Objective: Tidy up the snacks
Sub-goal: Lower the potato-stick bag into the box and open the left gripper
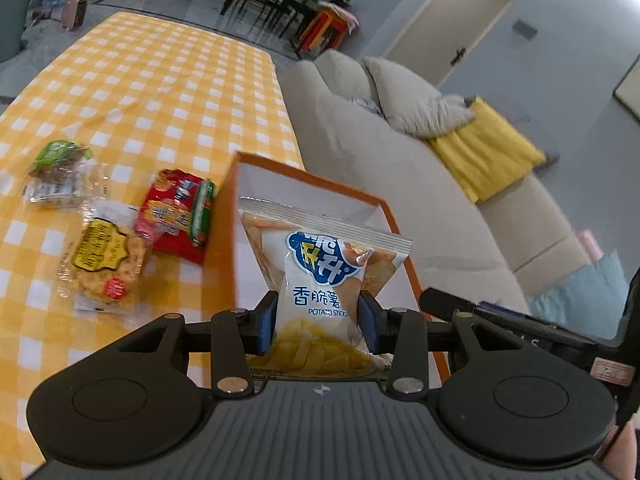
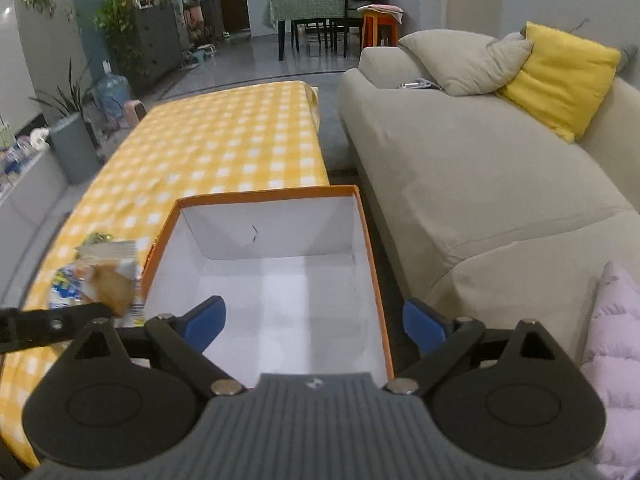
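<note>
So we've got the left gripper [image 1: 319,322] with its jaws clamped on a white bag of potato sticks [image 1: 324,276], squeezing it around the middle. The bag is held upright over the near end of the orange box [image 1: 224,216], which has a white inside and sits at the edge of the table [image 1: 168,80] with the yellow checked cloth, on the side nearest the beige sofa [image 1: 400,184].

Over on the right gripper [image 2: 314,324] the jaws are spread wide with nothing between them, hovering right above the box [image 2: 372,264], and from that wrist view we can see the white floor of the box is bare. The same bag of potato sticks [image 2: 96,284] shows at the left side of that view, just outside the box wall.

3 more snacks lie on the cloth to the left of the box: a red packet [image 1: 176,216] just beside the box wall, a clear pack with a yellow label [image 1: 100,268] touching the red one, and a clear pack with a green top [image 1: 56,176] a bit farther off.
</note>
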Available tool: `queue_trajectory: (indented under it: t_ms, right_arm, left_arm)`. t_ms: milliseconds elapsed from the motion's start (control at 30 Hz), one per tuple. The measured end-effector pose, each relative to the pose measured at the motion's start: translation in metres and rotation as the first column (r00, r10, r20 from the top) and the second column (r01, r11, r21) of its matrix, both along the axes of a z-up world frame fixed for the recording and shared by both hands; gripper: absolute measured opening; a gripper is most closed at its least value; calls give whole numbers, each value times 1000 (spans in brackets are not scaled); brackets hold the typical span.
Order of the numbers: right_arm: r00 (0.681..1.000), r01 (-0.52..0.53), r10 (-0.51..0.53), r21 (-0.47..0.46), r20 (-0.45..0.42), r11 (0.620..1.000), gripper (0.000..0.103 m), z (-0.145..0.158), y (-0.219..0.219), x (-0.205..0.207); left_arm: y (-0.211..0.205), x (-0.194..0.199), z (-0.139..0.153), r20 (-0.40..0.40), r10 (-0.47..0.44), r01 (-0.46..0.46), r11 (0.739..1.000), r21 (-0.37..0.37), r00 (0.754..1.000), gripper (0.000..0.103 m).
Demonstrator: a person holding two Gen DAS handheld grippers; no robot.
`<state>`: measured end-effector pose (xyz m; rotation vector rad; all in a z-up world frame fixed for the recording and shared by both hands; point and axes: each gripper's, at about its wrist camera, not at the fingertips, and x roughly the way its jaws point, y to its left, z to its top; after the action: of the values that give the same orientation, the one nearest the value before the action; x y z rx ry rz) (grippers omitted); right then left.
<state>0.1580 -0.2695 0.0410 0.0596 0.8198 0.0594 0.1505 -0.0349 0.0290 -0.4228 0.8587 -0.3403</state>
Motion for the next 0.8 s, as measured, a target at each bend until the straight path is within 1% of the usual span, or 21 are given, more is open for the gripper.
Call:
queue_trajectory:
  t_ms: [67, 133, 167, 233, 300, 333, 400, 467, 533, 567, 600, 633, 700, 767, 800]
  right_arm:
    - [1000, 14, -14, 21, 5, 1000, 93, 0, -5, -3]
    - [997, 61, -62, 41, 33, 997, 93, 5, -15, -7]
    - [996, 76, -79, 66, 43, 995, 93, 5, -20, -6]
    - [994, 91, -99, 147, 53, 985, 93, 10, -33, -8]
    - [990, 110, -126, 208, 62, 972, 92, 10, -44, -9]
    - [986, 129, -148, 221, 75, 967, 92, 10, -48, -10]
    - [985, 130, -152, 226, 83, 966, 92, 9, -50, -10]
    - [987, 104, -129, 233, 95, 967, 92, 8, -50, -11]
    - [989, 93, -119, 245, 93, 965, 91, 6, -53, -11]
    - [989, 94, -119, 252, 86, 963, 90, 4, -54, -10]
    - [990, 98, -122, 260, 78, 961, 90, 2, -55, -9]
    - [990, 102, -125, 266, 70, 959, 89, 0, -56, -9]
    - [989, 113, -133, 275, 56, 955, 89, -3, -57, -8]
    - [988, 124, -144, 286, 48, 950, 89, -4, -60, -9]
    - [988, 130, -150, 293, 46, 947, 89, -4, -61, -9]
  left_arm:
    - [-17, 4, -3, -30, -8, 10, 999, 50, 1000, 47]
    - [-36, 8, -9, -45, -21, 26, 993, 117, 999, 47]
    - [-44, 11, -12, -49, -20, 27, 989, 148, 999, 47]
    - [-58, 17, -21, -62, 12, 2, 977, 211, 998, 48]
    - [-69, 28, -35, -101, 58, -29, 962, 270, 993, 48]
    - [-72, 32, -39, -113, 69, -34, 958, 286, 991, 48]
    - [-77, 39, -50, -131, 94, -47, 946, 321, 987, 48]
    - [-86, 41, -50, -89, 116, -71, 913, 401, 989, 48]
    - [-89, 46, -53, -97, 131, -78, 900, 430, 987, 50]
    - [-91, 47, -54, -88, 143, -89, 890, 447, 986, 50]
    - [-92, 49, -54, -82, 149, -96, 885, 455, 985, 50]
    - [-93, 52, -54, -78, 153, -100, 880, 463, 985, 56]
    - [-96, 53, -54, -77, 159, -103, 868, 486, 984, 61]
    - [-98, 53, -53, -63, 177, -121, 852, 509, 982, 71]
    - [-99, 54, -53, -56, 182, -127, 847, 517, 982, 80]
